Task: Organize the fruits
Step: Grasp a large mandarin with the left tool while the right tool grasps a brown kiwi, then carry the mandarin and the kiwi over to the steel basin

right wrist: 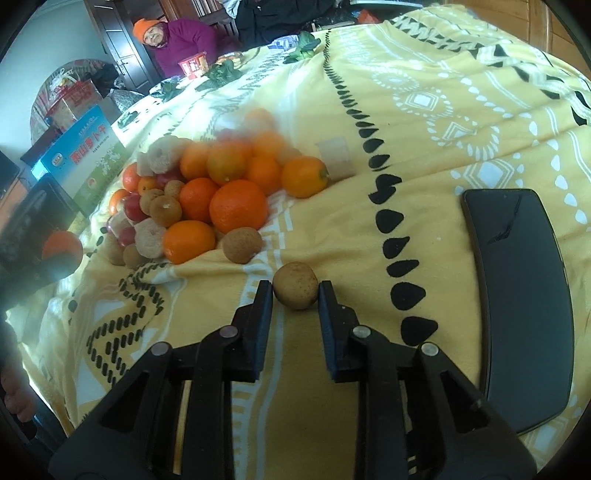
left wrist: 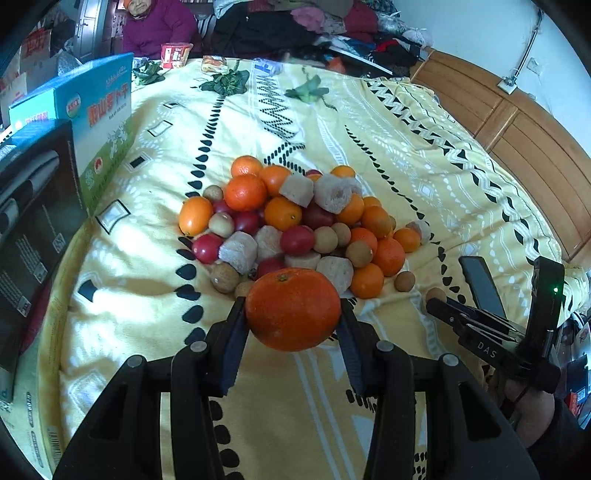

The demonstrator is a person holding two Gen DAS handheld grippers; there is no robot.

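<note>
A cluttered bedroom, wood panelling along one wall: a yellow patterned blanket (left wrist: pixel 388 155) covers the bed, w/ a heap of fruit (left wrist: pixel 295 221) at its middle — oranges, small red fruits, brown longans, pale spongy chunks. At the blanket's far edge sit leafy greens (left wrist: pixel 225 82) and a red snack pack (left wrist: pixel 176 55); a person in a purple top (left wrist: pixel 159 27) sits beyond that edge. A blue-green carton (left wrist: pixel 92 110) and a black box (left wrist: pixel 35 221) stand along the left edge.

The left gripper (left wrist: pixel 293 325) pinches a large orange (left wrist: pixel 293 308) btwn its pads, held clear of the blanket just on the near side of the heap. The right gripper (right wrist: pixel 295 295) has its jaws pressed on a single longan (right wrist: pixel 295 285), which lies on the blanket apart from the heap, toward the near edge. A dark phone (right wrist: pixel 517 295) lies flat on the blanket just right of that gripper. One more longan (right wrist: pixel 242 245) rests at the heap's near fringe, beside an orange.
</note>
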